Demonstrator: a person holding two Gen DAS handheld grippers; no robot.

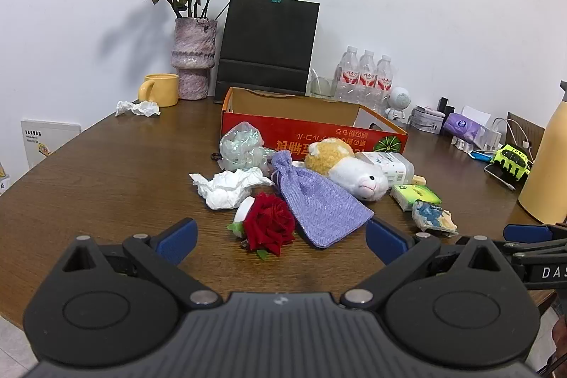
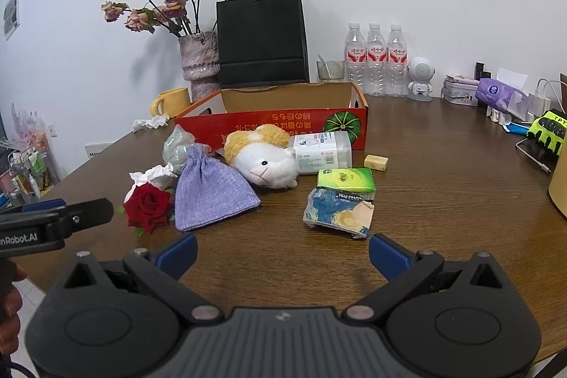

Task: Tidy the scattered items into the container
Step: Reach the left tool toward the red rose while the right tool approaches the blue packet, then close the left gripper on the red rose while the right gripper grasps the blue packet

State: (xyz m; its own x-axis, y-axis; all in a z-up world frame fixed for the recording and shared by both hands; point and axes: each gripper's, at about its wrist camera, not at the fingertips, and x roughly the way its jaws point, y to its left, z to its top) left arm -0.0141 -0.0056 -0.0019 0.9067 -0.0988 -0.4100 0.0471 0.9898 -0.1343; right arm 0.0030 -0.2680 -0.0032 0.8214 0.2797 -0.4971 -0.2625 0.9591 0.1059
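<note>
The red cardboard box (image 2: 283,126), printed with upside-down orange characters and a green pumpkin, stands open on the brown worktop (image 2: 443,186). In front of it lie a plush hamster (image 2: 265,158), a purple drawstring pouch (image 2: 209,190), a red rose (image 2: 148,206), crumpled tissue (image 1: 226,186), a labelled clear plastic jar (image 2: 322,151), a green tissue pack (image 2: 345,179) and a blue-yellow torn packet (image 2: 338,215). Behind the box stand a black paper bag (image 2: 260,38), a vase of dried roses (image 2: 198,62) and three water bottles (image 2: 375,59). Left tool (image 1: 281,238) and right tool (image 2: 283,248) hover low before the box, both spread wide, holding nothing.
</note>
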